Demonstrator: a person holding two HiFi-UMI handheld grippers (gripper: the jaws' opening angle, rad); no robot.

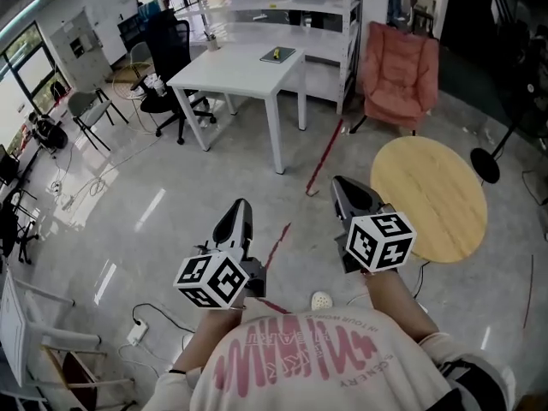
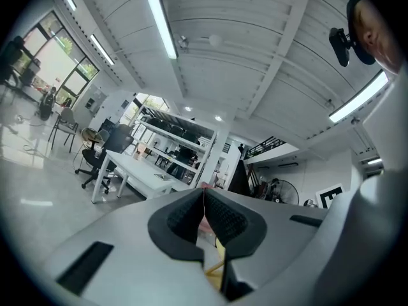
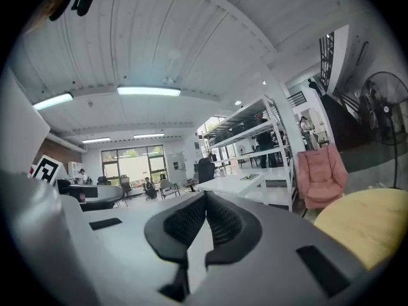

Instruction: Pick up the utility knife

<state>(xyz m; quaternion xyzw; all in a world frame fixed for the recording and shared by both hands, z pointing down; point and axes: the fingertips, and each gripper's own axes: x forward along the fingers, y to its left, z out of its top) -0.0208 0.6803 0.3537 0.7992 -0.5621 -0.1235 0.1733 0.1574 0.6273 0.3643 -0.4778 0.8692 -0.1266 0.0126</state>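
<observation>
1. Fingers shut pad on pad, both empty: left fingers (image 2: 224, 219), right fingers (image 3: 223, 220).
2. Knife not plainly seen; a flat thing (image 1: 278, 55) on the far worktop (image 1: 229, 74) is too small to tell.
3. I should get close, open first, then pinch the handle crosswise.
4. Shirt (image 1: 300, 354) print is upside down, unreadable.

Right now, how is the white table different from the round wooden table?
The white table is square and white; the round table is a light wooden circle. The white table has a small flat dark thing on it; I see nothing on the round table. The white table stands farther off, by the shelves; the round table is nearer. Both stand on the shiny grey floor.
</observation>
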